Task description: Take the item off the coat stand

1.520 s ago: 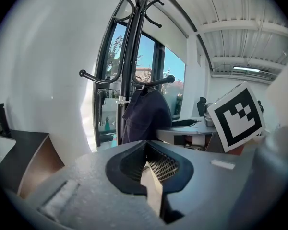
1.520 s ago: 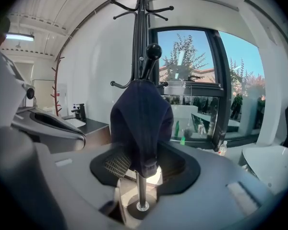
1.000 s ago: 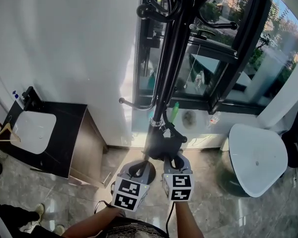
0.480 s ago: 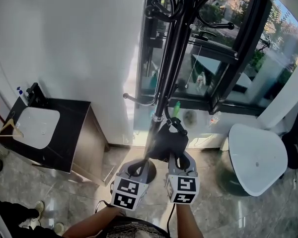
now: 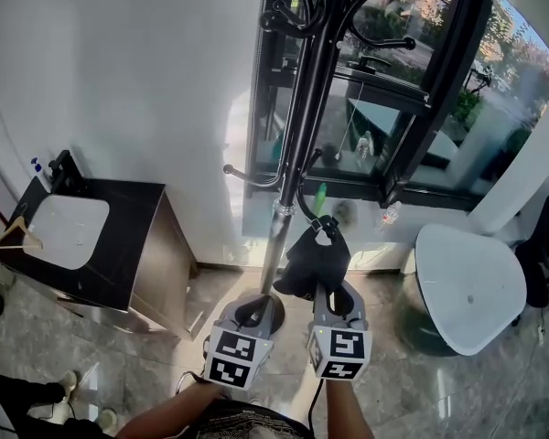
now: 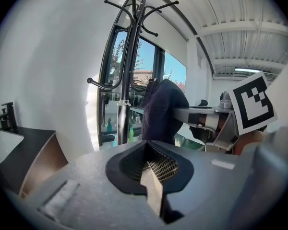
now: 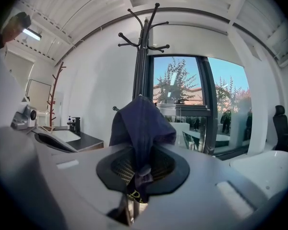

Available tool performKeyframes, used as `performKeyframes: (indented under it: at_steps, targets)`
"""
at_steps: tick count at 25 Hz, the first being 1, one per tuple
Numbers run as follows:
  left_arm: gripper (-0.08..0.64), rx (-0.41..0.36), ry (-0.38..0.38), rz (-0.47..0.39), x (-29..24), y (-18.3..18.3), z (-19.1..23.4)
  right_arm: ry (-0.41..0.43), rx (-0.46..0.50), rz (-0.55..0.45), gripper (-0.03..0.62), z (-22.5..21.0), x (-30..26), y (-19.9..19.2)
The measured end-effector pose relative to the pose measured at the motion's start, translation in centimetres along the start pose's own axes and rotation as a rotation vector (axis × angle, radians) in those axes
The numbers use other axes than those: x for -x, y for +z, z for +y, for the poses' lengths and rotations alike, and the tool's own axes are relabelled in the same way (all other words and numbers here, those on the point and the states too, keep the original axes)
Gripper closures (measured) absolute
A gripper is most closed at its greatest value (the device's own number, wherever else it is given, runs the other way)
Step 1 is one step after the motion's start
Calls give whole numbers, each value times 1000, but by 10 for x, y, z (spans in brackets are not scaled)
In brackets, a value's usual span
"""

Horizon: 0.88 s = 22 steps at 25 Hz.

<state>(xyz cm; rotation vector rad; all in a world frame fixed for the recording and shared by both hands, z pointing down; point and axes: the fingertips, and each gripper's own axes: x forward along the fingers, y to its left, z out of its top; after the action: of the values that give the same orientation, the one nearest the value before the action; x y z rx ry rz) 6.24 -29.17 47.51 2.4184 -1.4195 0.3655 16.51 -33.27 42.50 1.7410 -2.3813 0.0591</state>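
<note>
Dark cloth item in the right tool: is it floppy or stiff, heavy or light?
Probably floppy: the dark cloth item folds and sags around the right tool pinching it. Likely light, since one small pinch carries it. It may swing and snag the coat stand hooks nearby.

Dark cloth (image 7: pixel 141 123) tight between fingers (image 7: pixel 121 169)

Jaws of left gripper (image 5: pixel 253 311) together, empty; right gripper (image 5: pixel 324 286) clamps cloth (image 5: pixel 317 259).

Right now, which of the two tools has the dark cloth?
The right tool, clamped on the dark cloth. The left tool is shut with nothing in it.
</note>
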Motion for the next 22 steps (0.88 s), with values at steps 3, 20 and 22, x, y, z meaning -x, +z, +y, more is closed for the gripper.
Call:
performKeyframes:
  at_steps: [3,20,22]
  targets:
    - [554,-7,8,-8,5,2,-4,2,-8,11,552,-1,10,-3]
    - [555,-40,66,-62,33,8,-28,4,-54,17,551,10,71,-23]
    - [555,-39,69,-62,35,6,-32,11,-54,23,551,12,76,-25]
